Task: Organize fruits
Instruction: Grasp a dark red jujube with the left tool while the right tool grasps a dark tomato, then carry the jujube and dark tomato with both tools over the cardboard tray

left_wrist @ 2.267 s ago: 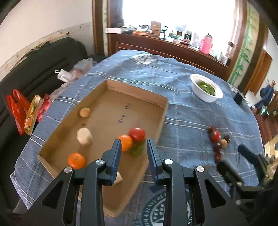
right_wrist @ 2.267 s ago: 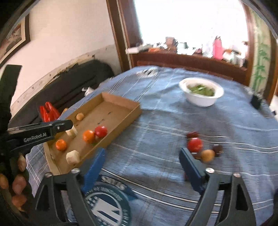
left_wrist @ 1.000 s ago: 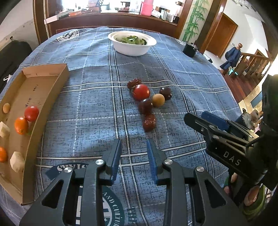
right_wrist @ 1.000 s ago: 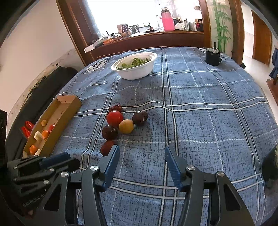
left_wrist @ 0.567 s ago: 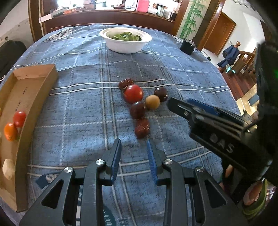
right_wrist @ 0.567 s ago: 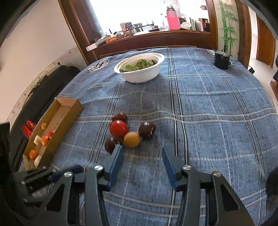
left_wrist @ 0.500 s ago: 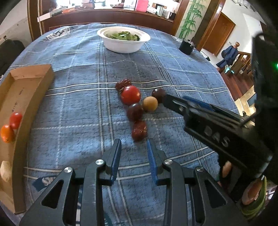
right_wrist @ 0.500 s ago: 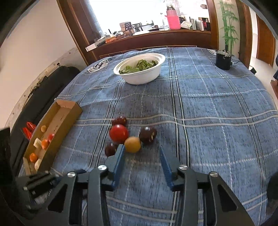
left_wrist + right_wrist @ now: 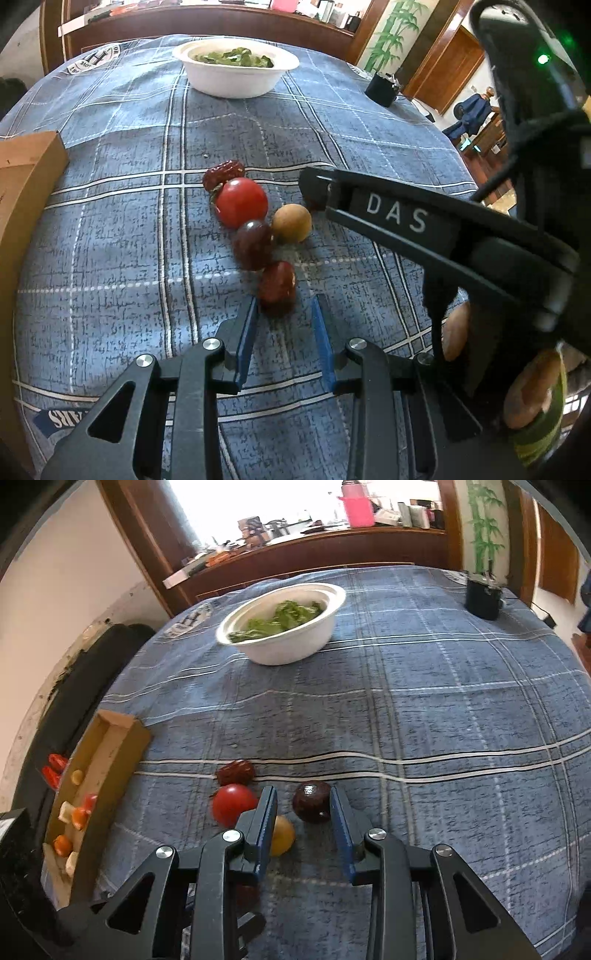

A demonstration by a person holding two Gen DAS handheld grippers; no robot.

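A cluster of small fruits lies on the blue checked tablecloth. My left gripper is low over the cloth, jaws narrowly apart, with a dark red jujube just between the fingertips and a gap on its right side. Behind it lie a dark plum-like fruit, a red tomato, a tan round fruit and a wrinkled red date. My right gripper has its jaws closing around a dark round fruit, with a gap still on the left. The tomato and tan fruit sit left of it.
A cardboard tray holding several fruits and pale chunks lies at the left. A white bowl of greens stands farther back, a black cup at the far right. A dark sofa runs beyond the table's left edge.
Both grippers have come forward and down onto the fruit cluster. The right jaws have narrowed around the dark round fruit. The left fingertips now flank the red jujube.
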